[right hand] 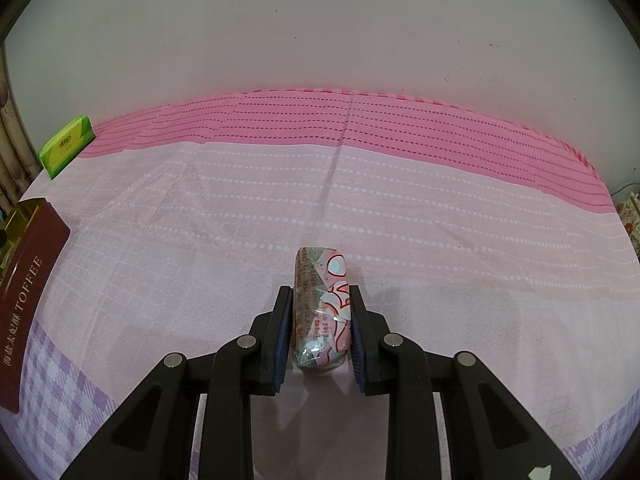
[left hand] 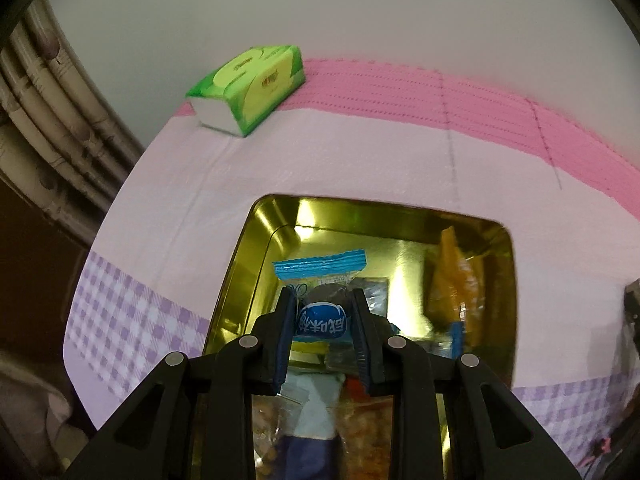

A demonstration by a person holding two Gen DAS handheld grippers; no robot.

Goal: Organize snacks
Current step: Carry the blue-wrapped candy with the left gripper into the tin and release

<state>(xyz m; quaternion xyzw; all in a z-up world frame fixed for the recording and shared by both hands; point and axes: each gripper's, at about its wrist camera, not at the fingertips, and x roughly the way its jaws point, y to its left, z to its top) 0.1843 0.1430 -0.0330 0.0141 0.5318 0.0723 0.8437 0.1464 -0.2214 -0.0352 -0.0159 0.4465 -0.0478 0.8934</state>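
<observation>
My left gripper (left hand: 322,300) is shut on a blue-and-clear wrapped snack packet (left hand: 320,280) and holds it above the open gold tin (left hand: 240,264). Several other snacks lie in the tin, among them an orange packet (left hand: 456,280). My right gripper (right hand: 320,296) is closed against a white-and-red wrapped snack (right hand: 322,308) that lies on the pink tablecloth (right hand: 460,240). Its pads touch both sides of the wrapper. The tin shows at the left edge of the right wrist view (right hand: 20,216), with its dark red TOFFEE side (right hand: 28,292).
A green tissue pack (left hand: 250,88) lies at the back left of the table near the wall; it also shows in the right wrist view (right hand: 68,146). A curtain (left hand: 52,128) hangs at the left. The table edge runs along the left.
</observation>
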